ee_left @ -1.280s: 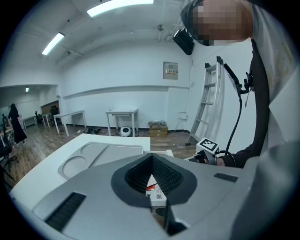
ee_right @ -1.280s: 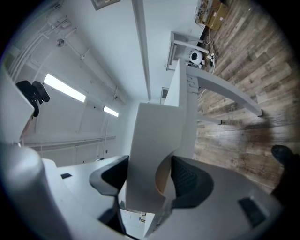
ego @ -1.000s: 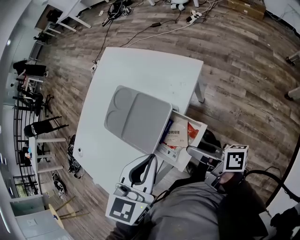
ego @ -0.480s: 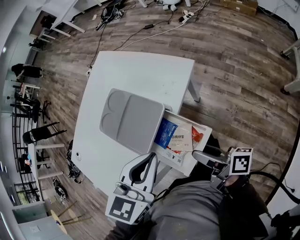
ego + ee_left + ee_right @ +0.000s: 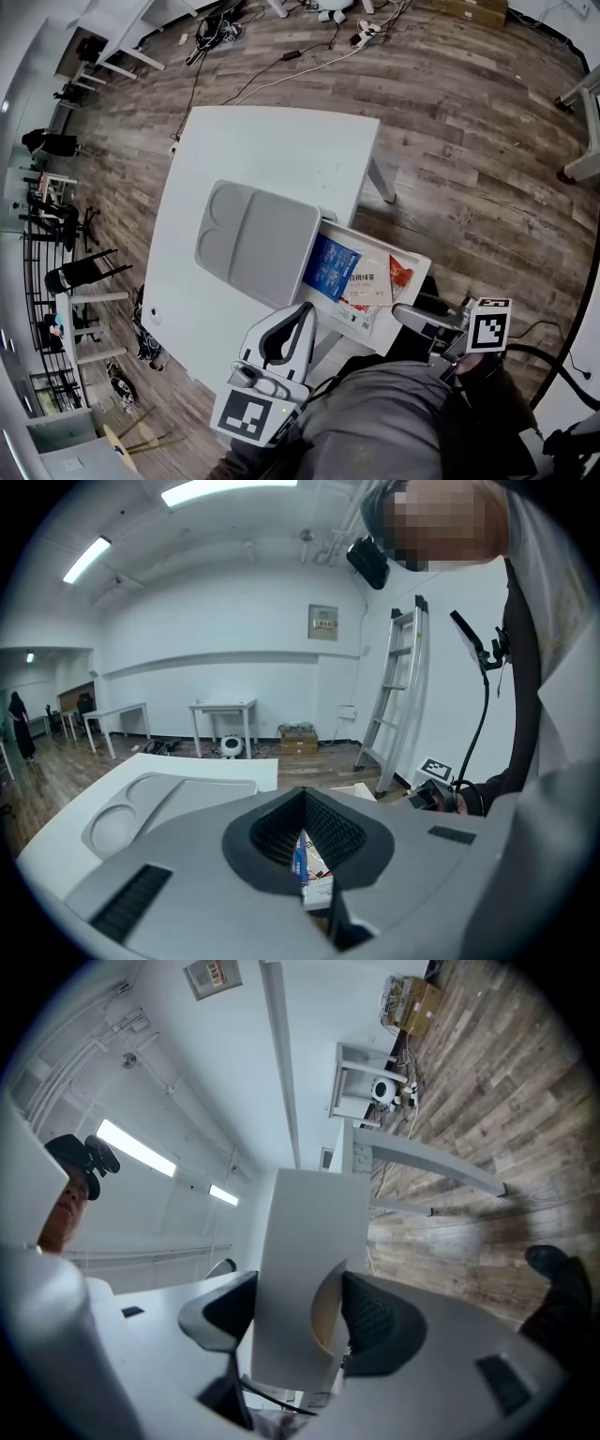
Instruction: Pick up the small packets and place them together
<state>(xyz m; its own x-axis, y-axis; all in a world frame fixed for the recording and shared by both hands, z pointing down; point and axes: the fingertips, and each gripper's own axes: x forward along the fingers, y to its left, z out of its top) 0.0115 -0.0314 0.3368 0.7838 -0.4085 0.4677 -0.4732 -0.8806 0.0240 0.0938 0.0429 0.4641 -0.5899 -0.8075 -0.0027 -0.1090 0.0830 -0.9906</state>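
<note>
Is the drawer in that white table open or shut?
Open. The drawer juts out from the table edge, and packets show inside it.

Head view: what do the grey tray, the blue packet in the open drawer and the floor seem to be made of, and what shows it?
Grey tray: probably moulded plastic, matte; even colour and rounded compartments.
Blue packet, lying in the drawer: likely plastic film or foil; it is thin, flat and printed.
Floor: wood or wood-look laminate; plank seams and grain show.
</note>
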